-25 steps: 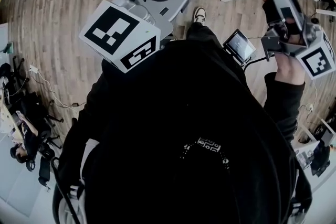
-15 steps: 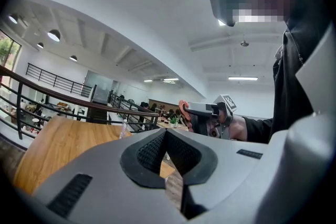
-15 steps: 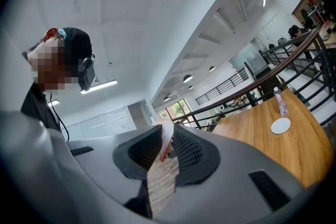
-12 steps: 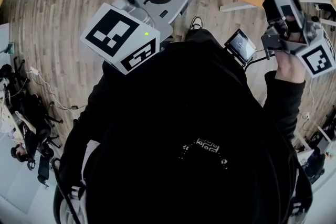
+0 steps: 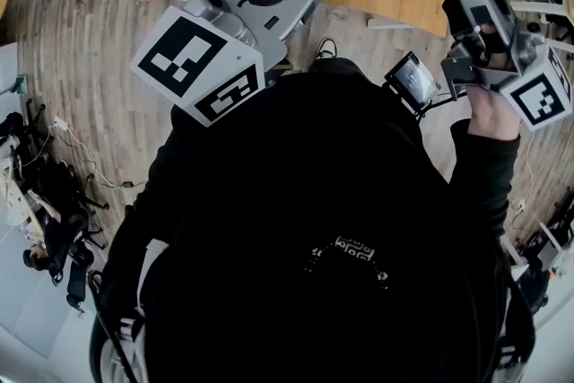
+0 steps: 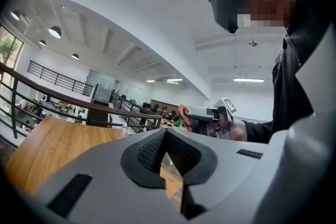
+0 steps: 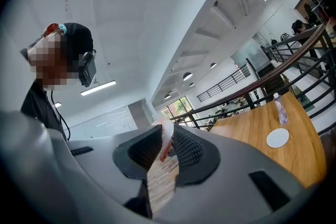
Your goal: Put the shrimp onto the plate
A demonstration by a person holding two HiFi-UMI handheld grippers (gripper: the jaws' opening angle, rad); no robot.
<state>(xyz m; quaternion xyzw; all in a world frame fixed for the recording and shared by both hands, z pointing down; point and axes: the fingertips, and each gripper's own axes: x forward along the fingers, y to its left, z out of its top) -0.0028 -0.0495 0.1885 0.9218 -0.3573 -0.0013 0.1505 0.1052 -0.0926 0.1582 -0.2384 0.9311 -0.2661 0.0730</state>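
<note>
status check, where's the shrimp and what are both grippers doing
Left gripper shut, empty. Right gripper shut on shrimp, held off the wooden table. Plate sits on the table, bottle near it, not blocking.

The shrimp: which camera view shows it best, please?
The right gripper view. There the shrimp sits pinched in the right gripper, close and sharp. The left gripper view shows only its small orange end past that gripper's tip. The head view shows a sliver at most.
</note>
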